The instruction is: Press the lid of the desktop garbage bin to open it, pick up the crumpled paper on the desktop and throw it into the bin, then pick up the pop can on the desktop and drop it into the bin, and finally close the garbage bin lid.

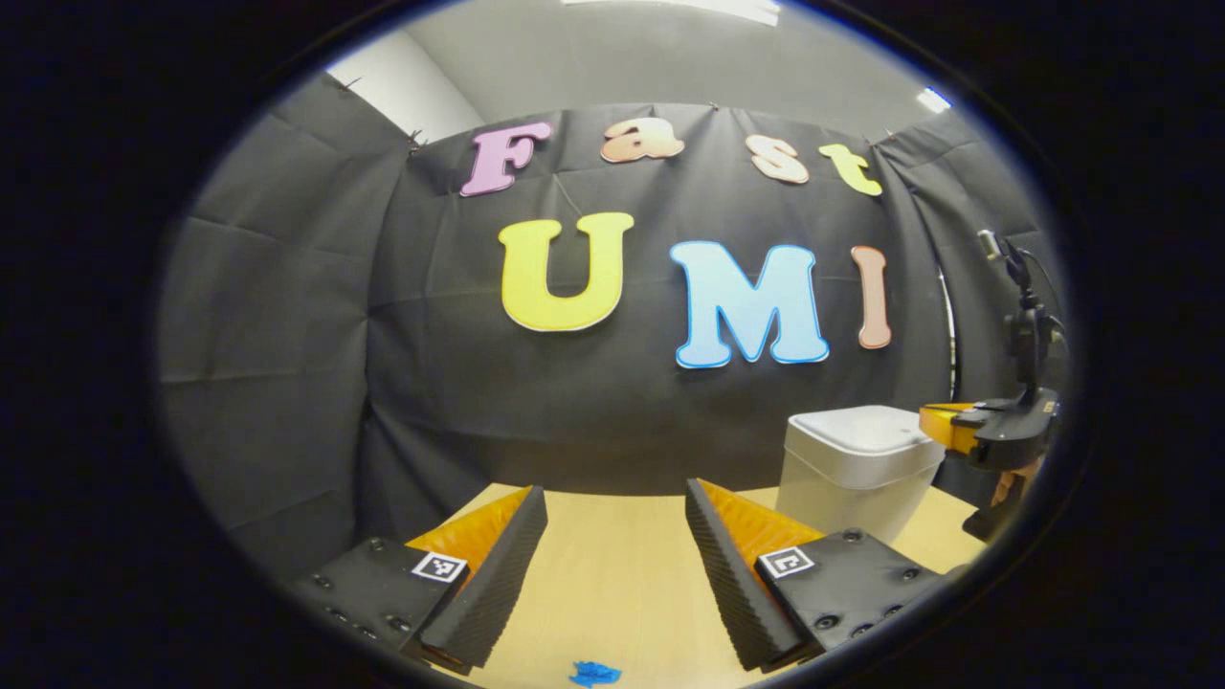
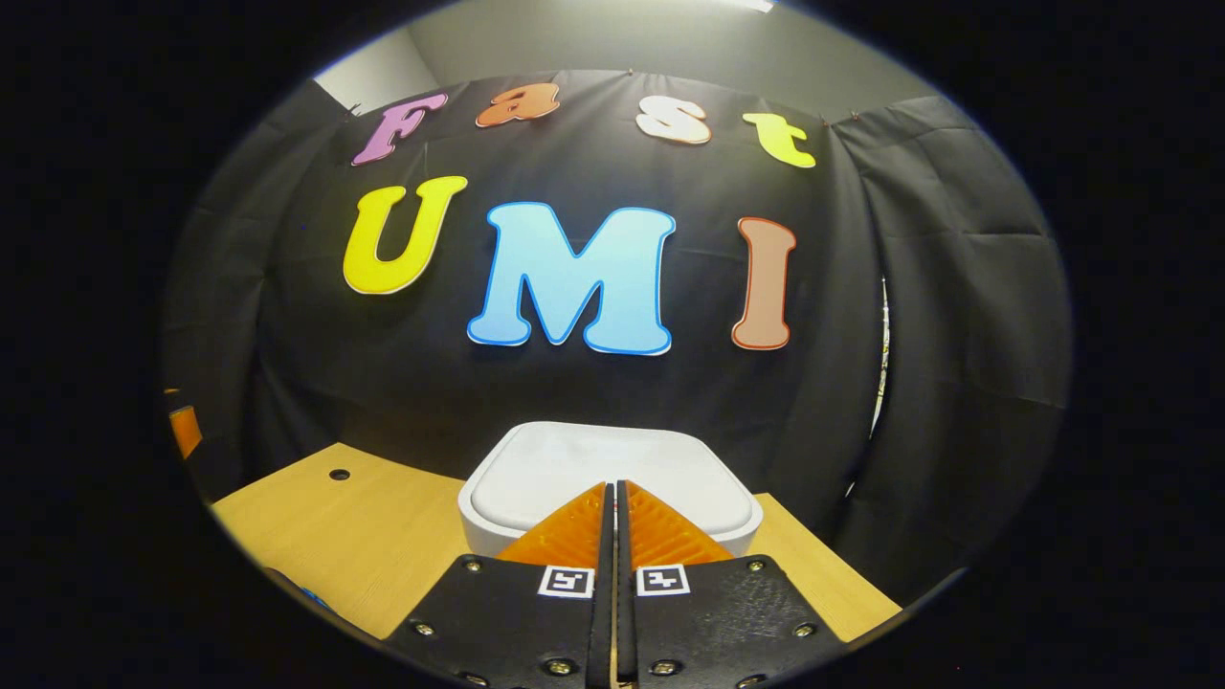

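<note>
Desk (image 2: pixel 316 531) of pale wood, bearing white bin (image 2: pixel 612 478) near the back cloth, lid down. Right gripper (image 2: pixel 612 507) just above the bin lid, jaws pressed together, holding nothing. Left gripper (image 1: pixel 617 536) left of the bin, jaws wide apart, empty. Blue scrap (image 1: pixel 593 674) on desk, well short of the bin.

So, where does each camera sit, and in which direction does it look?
Left gripper view: rides on the left gripper, held open above the desk, facing the cloth wall; the bin stands right of it, the right gripper at its lid.
Right gripper view: rides on the right gripper, shut, looking down at the closed bin lid.
Shared: bin, desk, wall.
</note>
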`<state>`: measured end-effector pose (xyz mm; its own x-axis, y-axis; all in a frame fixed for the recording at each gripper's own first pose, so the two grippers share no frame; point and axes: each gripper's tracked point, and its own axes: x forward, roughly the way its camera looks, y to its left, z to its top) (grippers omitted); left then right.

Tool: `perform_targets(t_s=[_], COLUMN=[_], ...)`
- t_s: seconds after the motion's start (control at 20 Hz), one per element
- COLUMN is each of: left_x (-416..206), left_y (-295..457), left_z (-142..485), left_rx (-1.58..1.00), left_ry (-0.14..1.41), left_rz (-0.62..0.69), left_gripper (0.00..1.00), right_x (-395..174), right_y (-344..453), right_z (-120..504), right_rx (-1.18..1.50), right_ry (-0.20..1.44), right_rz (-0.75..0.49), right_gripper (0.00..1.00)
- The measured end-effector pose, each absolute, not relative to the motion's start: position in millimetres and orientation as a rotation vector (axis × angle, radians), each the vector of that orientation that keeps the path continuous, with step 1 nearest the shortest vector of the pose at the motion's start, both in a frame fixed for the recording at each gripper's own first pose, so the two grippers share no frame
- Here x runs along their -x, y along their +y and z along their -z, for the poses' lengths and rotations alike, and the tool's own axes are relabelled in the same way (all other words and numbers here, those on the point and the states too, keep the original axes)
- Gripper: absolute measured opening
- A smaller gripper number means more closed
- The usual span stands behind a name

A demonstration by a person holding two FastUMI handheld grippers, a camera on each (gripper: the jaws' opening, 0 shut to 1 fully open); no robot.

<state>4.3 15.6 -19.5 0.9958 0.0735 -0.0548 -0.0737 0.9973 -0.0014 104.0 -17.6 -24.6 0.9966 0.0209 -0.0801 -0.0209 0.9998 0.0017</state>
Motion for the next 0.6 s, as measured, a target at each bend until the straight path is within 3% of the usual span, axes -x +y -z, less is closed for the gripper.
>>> perform_targets(t_s=[0.6], left_x=[-4], left_y=[14], left_z=[21], left_rx=[0.007], left_ry=[0.055], left_rz=[-0.085], left_gripper=[0.95], right_x=[-108], right_y=[-15], right_z=[41], right_rx=[-0.064], right_ry=[0.124], right_rz=[-0.061], right_gripper=[0.02])
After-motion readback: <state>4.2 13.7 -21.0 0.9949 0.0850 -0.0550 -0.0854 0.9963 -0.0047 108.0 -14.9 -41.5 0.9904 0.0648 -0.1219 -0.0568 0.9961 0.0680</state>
